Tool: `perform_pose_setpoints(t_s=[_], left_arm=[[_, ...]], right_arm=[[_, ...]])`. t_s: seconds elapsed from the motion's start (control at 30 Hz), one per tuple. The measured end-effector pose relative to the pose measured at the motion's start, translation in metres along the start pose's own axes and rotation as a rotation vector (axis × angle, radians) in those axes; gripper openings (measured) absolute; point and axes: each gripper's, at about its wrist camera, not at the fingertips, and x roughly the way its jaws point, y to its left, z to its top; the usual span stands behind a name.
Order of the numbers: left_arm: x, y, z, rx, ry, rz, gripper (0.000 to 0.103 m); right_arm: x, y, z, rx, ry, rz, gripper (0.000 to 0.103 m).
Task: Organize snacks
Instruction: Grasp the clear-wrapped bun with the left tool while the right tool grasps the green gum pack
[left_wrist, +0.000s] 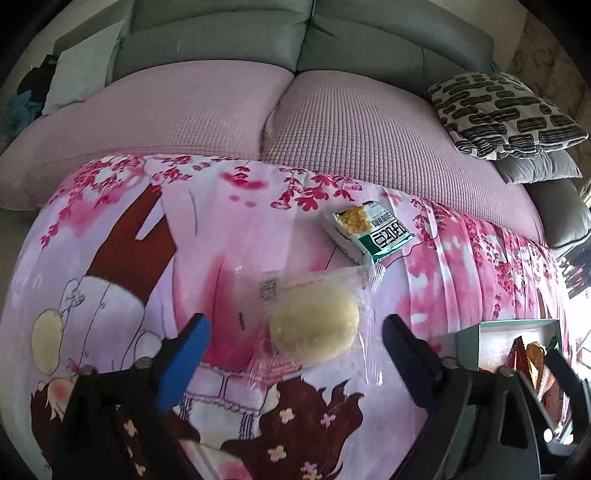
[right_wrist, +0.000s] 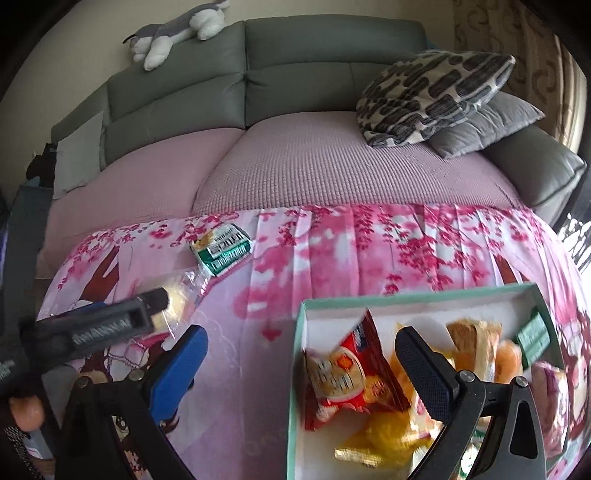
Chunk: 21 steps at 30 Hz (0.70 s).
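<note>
Since your left gripper (left_wrist: 295, 332) is spread wide around the wrapped bun (left_wrist: 314, 325), you're set to grab it; right gripper (right_wrist: 299, 354) hangs open, empty, over the box (right_wrist: 406, 291) on the right.

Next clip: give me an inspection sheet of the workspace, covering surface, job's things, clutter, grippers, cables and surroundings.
Surface: pink floral cloth covering the work surface.
Job's things: wrapped round pastry and green snack packet lie on the cloth; teal-rimmed box holds a red packet and orange and yellow packets.
Clutter: nothing seen.
Grippers: left gripper open, jaws either side of the pastry, not closed on it; right gripper open over the box's left edge, holding nothing.
Cables: nothing seen.
Surroundings: grey sofa with pink seat cover, patterned cushion, plush toy on the backrest.
</note>
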Motion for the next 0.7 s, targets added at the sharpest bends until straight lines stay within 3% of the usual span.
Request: perform_pose_setpoints(t_s=[0.17, 0.37, 0.7], left_arm=[[0.01, 0.001, 0.003, -0.013, 0.012, -0.047, 0.064], [0.014, 0.011, 0.011, -0.02, -0.008, -0.048, 0.062], [0.018, 0.05, 0.031, -0.069, -0.051, -0.003, 0.062]], right_arm=[[0.014, 0.009, 0.022, -0.031, -0.002, 0.021, 0.099], [0.04, 0.025, 0.047, -0.077, 0.023, 0.054, 0.096], [0.11, 0.071, 0.075, -0.131, 0.14, 0.152, 0.09]])
